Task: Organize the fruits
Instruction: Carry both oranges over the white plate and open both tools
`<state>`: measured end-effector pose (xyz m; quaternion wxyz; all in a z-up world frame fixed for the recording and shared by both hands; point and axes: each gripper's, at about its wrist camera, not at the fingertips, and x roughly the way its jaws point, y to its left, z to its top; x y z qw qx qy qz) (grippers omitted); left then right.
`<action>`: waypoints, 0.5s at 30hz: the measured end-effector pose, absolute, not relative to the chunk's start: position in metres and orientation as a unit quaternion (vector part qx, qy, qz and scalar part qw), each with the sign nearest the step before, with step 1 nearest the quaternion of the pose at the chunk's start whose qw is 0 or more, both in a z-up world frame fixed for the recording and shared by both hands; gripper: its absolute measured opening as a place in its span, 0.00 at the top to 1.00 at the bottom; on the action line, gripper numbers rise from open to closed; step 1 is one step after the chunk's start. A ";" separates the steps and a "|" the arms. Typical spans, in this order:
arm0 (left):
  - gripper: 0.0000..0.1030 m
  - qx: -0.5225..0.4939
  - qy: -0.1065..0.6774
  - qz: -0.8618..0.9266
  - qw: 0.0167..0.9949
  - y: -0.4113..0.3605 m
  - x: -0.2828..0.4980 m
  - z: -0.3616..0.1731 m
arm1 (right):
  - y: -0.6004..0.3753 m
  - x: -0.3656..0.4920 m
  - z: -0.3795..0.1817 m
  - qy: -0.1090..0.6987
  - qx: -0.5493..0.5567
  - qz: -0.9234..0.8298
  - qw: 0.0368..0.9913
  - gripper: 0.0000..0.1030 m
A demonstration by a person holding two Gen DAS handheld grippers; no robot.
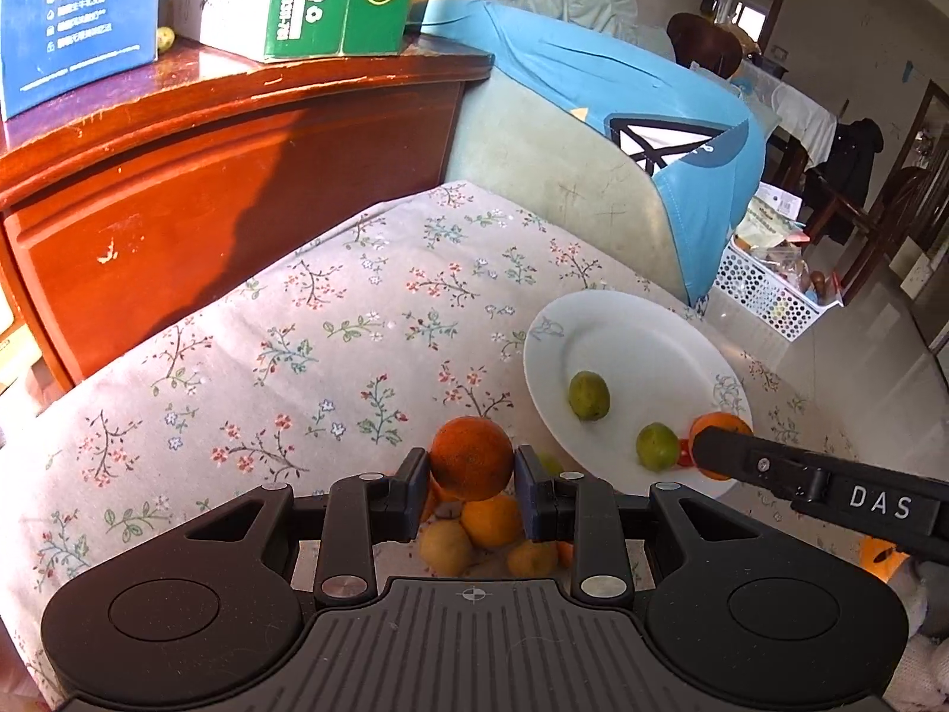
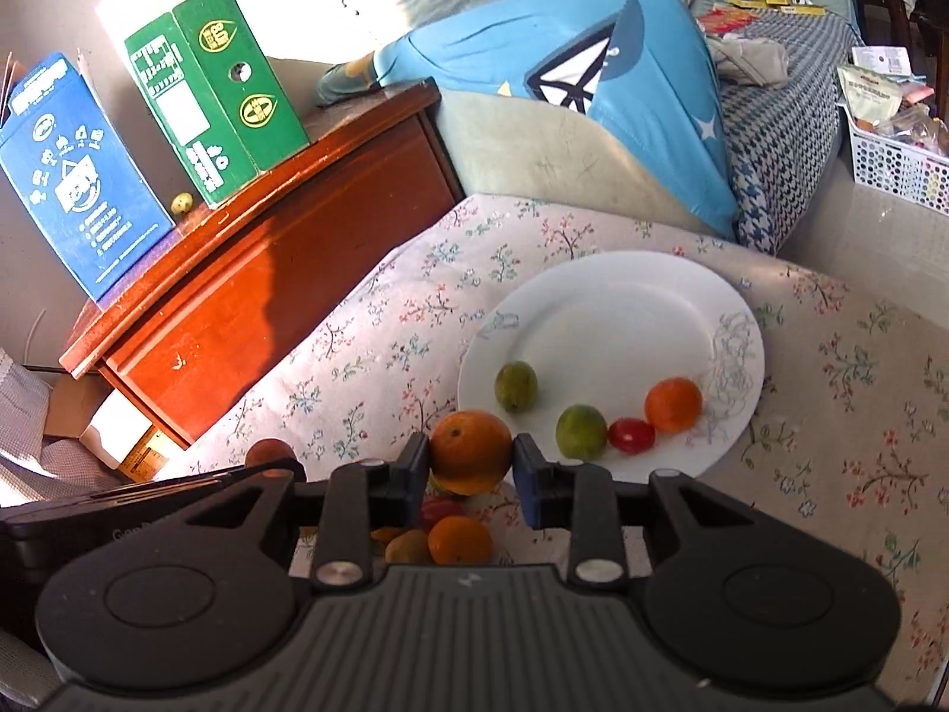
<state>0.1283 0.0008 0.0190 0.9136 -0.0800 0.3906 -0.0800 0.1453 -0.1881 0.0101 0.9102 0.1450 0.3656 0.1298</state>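
Note:
My left gripper [image 1: 471, 469] is shut on a dark orange [image 1: 471, 455], held just above a small pile of oranges and yellow fruit [image 1: 492, 528] on the floral cloth. In the right wrist view my right gripper [image 2: 471, 466] is shut on a bright orange [image 2: 470, 451], over the same pile [image 2: 457, 537]. Beyond it lies the white plate [image 2: 623, 308], carrying two green fruits [image 2: 516, 385], a red tomato [image 2: 631, 434] and an orange [image 2: 673, 396]. The left gripper [image 2: 261, 469] shows side-on at the left. The right gripper's finger [image 1: 729, 454] reaches over the plate's [image 1: 629, 332] near rim.
A red-brown wooden cabinet [image 2: 267, 273] stands at the back left with a blue box [image 2: 77, 178] and a green box [image 2: 219, 89] on top. Behind the plate is a sofa arm under a blue garment [image 2: 563, 59]. A white basket [image 2: 901, 160] sits at the right.

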 end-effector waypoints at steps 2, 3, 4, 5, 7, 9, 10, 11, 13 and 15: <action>0.73 -0.081 0.386 -0.090 0.914 -0.002 0.138 0.025 | -0.198 0.154 0.018 0.356 0.147 0.123 0.914 0.70; 0.73 -0.080 0.385 -0.096 0.914 -0.004 0.144 0.027 | -0.204 0.159 0.020 0.355 0.153 0.118 0.915 0.70; 0.73 -0.079 0.384 -0.101 0.915 -0.006 0.148 0.029 | -0.209 0.163 0.020 0.354 0.161 0.112 0.914 0.70; 0.73 -0.076 0.383 -0.105 0.915 -0.008 0.153 0.029 | -0.215 0.168 0.019 0.356 0.171 0.105 0.913 0.70; 0.73 -0.072 0.386 -0.116 0.912 -0.015 0.164 0.029 | -0.223 0.177 0.016 0.360 0.190 0.096 0.908 0.70; 0.73 -0.068 0.388 -0.124 0.911 -0.021 0.174 0.027 | -0.227 0.184 0.012 0.364 0.196 0.088 0.906 0.70; 0.73 -0.065 0.389 -0.128 0.910 -0.025 0.178 0.026 | -0.228 0.187 0.009 0.366 0.194 0.083 0.906 0.70; 0.73 -0.063 0.390 -0.131 0.909 -0.028 0.182 0.025 | -0.229 0.190 0.008 0.369 0.193 0.080 0.906 0.70; 0.73 -0.063 0.395 -0.139 0.906 -0.034 0.191 0.021 | -0.232 0.195 0.003 0.374 0.195 0.074 0.904 0.70; 0.73 -0.059 0.399 -0.142 0.904 -0.040 0.199 0.017 | -0.234 0.201 -0.001 0.383 0.198 0.066 0.900 0.70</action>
